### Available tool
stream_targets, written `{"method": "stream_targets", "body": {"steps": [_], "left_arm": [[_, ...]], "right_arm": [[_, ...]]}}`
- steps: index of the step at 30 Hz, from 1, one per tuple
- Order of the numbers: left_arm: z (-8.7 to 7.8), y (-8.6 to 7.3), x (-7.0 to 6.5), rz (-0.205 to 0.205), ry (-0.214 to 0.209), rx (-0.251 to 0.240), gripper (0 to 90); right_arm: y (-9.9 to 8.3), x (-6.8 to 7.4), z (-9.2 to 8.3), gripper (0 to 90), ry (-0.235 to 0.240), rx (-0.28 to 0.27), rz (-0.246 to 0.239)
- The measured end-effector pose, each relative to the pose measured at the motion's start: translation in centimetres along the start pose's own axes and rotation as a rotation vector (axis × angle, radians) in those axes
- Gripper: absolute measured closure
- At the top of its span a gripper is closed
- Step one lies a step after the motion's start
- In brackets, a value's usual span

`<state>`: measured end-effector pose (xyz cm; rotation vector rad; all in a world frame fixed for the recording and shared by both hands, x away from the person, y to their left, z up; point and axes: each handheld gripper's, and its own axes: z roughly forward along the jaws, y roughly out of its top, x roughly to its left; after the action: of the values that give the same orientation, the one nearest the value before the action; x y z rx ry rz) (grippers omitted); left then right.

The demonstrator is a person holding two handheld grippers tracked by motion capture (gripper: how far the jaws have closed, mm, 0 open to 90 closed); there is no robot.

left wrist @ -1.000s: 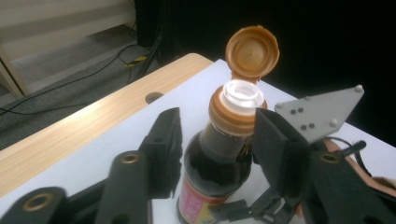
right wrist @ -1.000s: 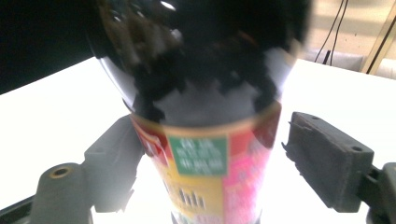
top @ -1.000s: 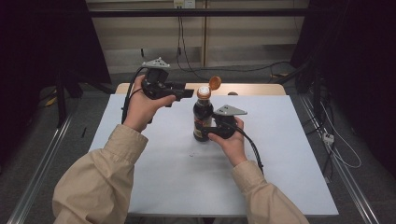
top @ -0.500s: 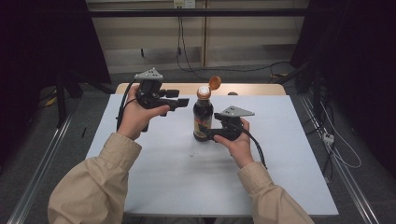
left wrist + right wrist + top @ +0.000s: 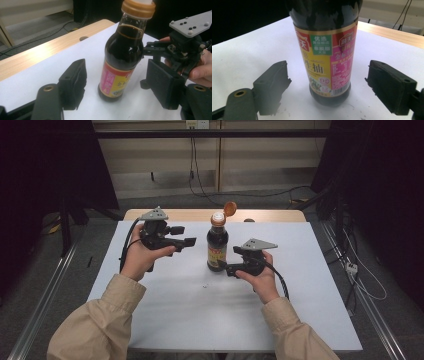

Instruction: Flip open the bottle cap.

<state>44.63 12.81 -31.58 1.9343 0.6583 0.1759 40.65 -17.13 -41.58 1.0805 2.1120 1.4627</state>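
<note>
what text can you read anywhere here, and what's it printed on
All of it is on the label of the sauce bottle, clearest in the right gripper view:
"生抽" in large dark characters on the yellow panel.
"优选" in white on the green patch, with smaller lines below it too blurred to read.
"天" in white on the red emblem at the upper left, partly cut off.
Pink panel: small print, barcode and its digits too small to read.
Left gripper view: label too blurred to read.

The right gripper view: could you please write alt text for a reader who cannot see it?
A dark glass sauce bottle with a yellow, green and pink label stands upright on the white table. The right tongs are open, one black pad on either side of the bottle, neither touching it. A light wooden strip runs behind.
</note>
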Motion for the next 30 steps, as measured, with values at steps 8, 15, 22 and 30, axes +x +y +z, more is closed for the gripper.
{"method": "stream_targets", "body": {"steps": [8, 15, 22, 30], "left_arm": [[-0.2, -2.4, 0.1, -0.004, -0.009, 0.022, 25.0], [-0.3, -5.3, 0.1, -0.017, -0.005, 0.022, 21.4], [-0.2, -7.7, 0.1, -0.032, -0.011, 0.046, 17.6], [-1.0, -9.3, -0.2, -0.032, -0.015, 0.041, 16.0]], "right_arm": [[-0.4, 0.0, -1.3, 16.4, 0.023, 0.014, -0.022], [-1.4, 0.0, -2.7, 16.4, 0.046, 0.027, -0.022], [-2.6, -0.3, -4.2, 16.5, 0.033, 0.04, -0.014], [-3.9, -0.4, -5.6, 16.5, 0.017, 0.076, -0.033]]}}
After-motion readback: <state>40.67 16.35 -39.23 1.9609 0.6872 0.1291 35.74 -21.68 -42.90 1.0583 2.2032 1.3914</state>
